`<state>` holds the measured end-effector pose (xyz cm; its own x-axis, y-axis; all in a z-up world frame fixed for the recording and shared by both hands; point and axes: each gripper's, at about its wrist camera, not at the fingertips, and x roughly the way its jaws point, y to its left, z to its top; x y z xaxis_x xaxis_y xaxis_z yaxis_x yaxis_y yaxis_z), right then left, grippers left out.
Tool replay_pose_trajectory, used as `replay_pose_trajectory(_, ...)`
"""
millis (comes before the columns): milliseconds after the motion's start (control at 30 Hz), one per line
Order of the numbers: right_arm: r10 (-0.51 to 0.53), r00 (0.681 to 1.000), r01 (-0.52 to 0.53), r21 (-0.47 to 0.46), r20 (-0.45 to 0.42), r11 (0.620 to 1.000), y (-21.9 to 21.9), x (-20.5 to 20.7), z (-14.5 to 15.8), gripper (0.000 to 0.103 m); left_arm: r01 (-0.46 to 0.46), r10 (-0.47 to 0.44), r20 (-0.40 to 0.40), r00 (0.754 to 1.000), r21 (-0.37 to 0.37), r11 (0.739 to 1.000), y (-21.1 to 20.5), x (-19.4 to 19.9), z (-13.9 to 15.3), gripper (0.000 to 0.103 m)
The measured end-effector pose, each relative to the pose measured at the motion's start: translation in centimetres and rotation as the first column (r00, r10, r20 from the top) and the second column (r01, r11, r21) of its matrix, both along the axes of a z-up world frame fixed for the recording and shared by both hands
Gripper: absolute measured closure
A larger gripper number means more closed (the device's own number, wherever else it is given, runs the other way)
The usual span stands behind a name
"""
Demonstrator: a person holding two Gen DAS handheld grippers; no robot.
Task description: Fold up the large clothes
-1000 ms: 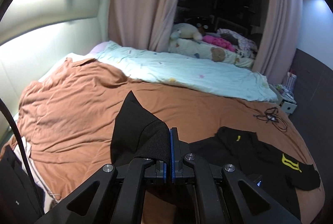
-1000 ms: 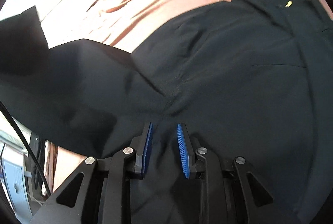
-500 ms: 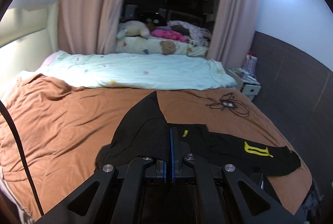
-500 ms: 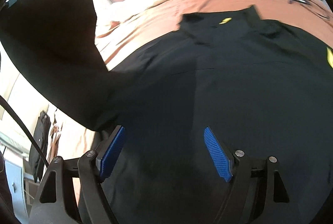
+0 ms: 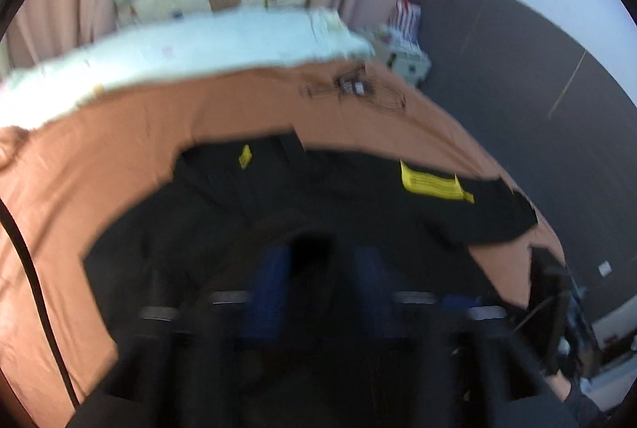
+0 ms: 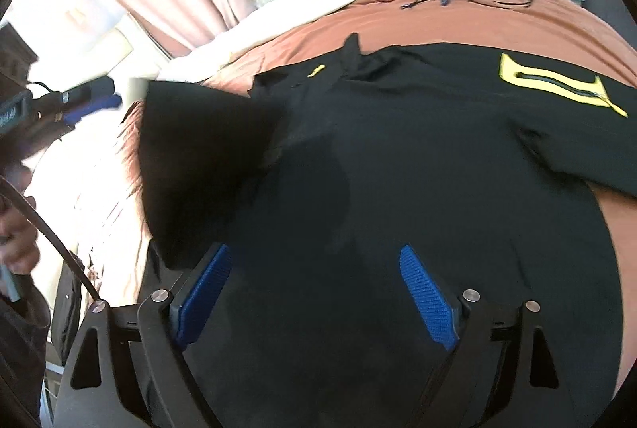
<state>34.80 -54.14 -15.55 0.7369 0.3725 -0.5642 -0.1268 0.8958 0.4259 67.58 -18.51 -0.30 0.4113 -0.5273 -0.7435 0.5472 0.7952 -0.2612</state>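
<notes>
Both grippers are seen with jaws opening and nothing pinched: the right gripper [image 6: 314,292] at lower centre, the left gripper [image 5: 322,292] blurred. Beneath them a black garment [image 6: 418,165] is spread across the brown sheet [image 6: 458,26], filling mid-frame.
</notes>
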Motion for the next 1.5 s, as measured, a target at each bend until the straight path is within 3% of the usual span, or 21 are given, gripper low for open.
replay_pose_trajectory(67, -0.012, 1.000, 0.012, -0.021, -0.004, 1.000, -0.1, -0.6, -0.4, 0.016, 0.005, -0.005, -0.017, 1.000, 0.013, 1.000, 0.2, -0.9, -1.5, 0.010)
replay_pose_trajectory(200, -0.005, 1.000, 0.005, -0.018, -0.025, 1.000, 0.3, -1.5, -0.4, 0.016, 0.002, 0.001, -0.077, 0.997, 0.044, 0.999, 1.8, -1.6, -3.0, 0.010)
replay_pose_trajectory(333, 0.020, 0.999, -0.022, -0.070, -0.027, 0.997, 1.5, -2.2, 0.7, 0.016, -0.070, 0.076, -0.053, 0.996, 0.099, 0.993, 6.0, -2.4, -2.8, 0.010)
replay_pose_trajectory(533, 0.081, 0.996, -0.086, -0.176, -0.034, 0.981, 7.3, 1.6, 1.4, 0.016, -0.192, 0.203, -0.046, 0.978, 0.173, 0.966, 13.3, -3.5, -3.5, 0.010)
replay_pose_trajectory(633, 0.100, 0.993, -0.111, -0.262, -0.055, 0.959, 10.8, 4.1, 1.0, 0.017, -0.230, 0.247, -0.055, 0.967, 0.214, 0.949, 16.1, -4.0, -4.1, 0.010)
replay_pose_trajectory(767, 0.085, 0.992, -0.115, -0.419, -0.090, 0.900, 14.8, 7.0, -0.5, 0.017, -0.260, 0.285, -0.065, 0.956, 0.258, 0.930, 19.4, -4.9, -5.2, 0.010)
replay_pose_trajectory(967, 0.026, 0.993, -0.084, -0.544, -0.114, 0.835, 16.0, 10.2, -2.2, 0.017, -0.279, 0.325, -0.100, 0.940, 0.318, 0.906, 21.6, -5.2, -7.7, 0.010)
replay_pose_trajectory(1067, -0.006, 0.997, -0.034, -0.534, -0.072, 0.845, 14.6, 10.1, -1.1, 0.025, -0.287, 0.340, -0.137, 0.930, 0.307, 0.907, 21.4, -5.0, -9.4, 0.010)
replay_pose_trajectory(1167, -0.074, 0.997, 0.049, -0.487, -0.033, 0.872, 11.6, 10.1, 0.0, 0.025, -0.271, 0.335, -0.169, 0.927, 0.317, 0.909, 20.3, -4.7, -11.3, 0.010)
replay_pose_trajectory(1333, -0.151, 0.988, 0.131, -0.339, -0.035, 0.932, 5.4, 9.9, 0.5, 0.025, -0.235, 0.314, -0.177, 0.933, 0.362, 0.902, 17.7, -4.4, -13.7, 0.010)
replay_pose_trajectory(1500, -0.265, 0.963, 0.242, -0.275, -0.049, 0.931, -0.5, 8.2, -0.5, 0.025, -0.226, 0.323, -0.192, 0.927, 0.403, 0.887, 17.0, -4.0, -16.1, 0.010)
